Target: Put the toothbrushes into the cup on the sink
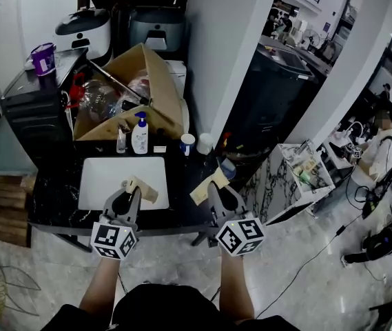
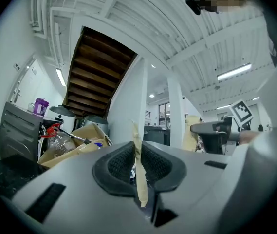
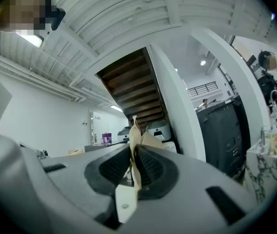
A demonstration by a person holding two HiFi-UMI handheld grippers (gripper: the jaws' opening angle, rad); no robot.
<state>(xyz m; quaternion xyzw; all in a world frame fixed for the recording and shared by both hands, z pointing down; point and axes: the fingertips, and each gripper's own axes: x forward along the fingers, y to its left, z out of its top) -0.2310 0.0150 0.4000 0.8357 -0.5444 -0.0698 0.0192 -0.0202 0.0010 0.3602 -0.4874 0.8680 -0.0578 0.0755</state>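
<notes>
The left gripper [image 1: 129,194] and right gripper [image 1: 218,189] each keep fingers clamped on a thin tan packet [image 2: 139,179], likely wrapped toothbrushes, raised off the desk [image 1: 54,193] for carrying to the cup [image 1: 187,143].

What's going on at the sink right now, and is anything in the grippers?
A person stands at the white sink with a gripper in each hand. The left gripper is clamped on a tan strip over the basin. The right gripper pinches a second tan strip over the dark counter. I can't tell whether these are wrapped toothbrushes. The blue-and-white cup and white cup stand behind the sink, and neither strip has reached them.
</notes>
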